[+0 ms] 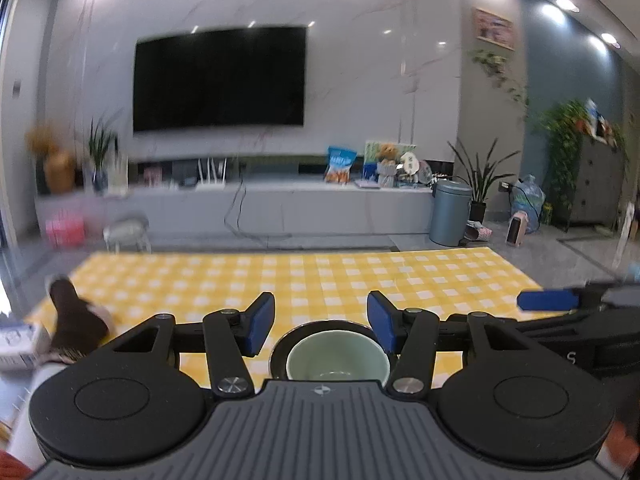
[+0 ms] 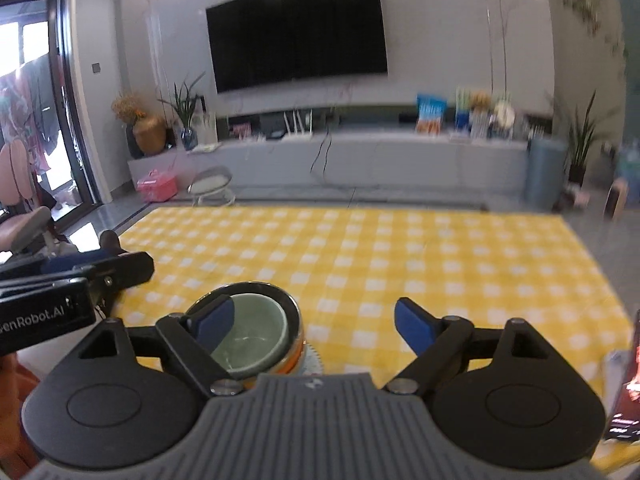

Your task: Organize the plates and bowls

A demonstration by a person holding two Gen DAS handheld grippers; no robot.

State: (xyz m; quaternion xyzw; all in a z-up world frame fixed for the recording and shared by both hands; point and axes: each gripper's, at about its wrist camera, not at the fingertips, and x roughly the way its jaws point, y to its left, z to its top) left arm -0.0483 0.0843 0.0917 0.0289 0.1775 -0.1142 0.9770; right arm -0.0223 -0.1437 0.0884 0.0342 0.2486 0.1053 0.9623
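A pale green bowl sits nested inside a larger dark-rimmed bowl on the yellow checked tablecloth. My left gripper is open, its blue pads either side of the bowls and above them. In the right wrist view the green bowl sits in the dark-rimmed, orange-sided bowl, which rests on a patterned plate. My right gripper is open and empty; its left pad overlaps the bowls' near left rim. The stack's base is hidden.
A brown object and a white box lie at the table's left edge. A phone lies at the right edge. The left gripper's body is beside the bowls. A TV console stands beyond the table.
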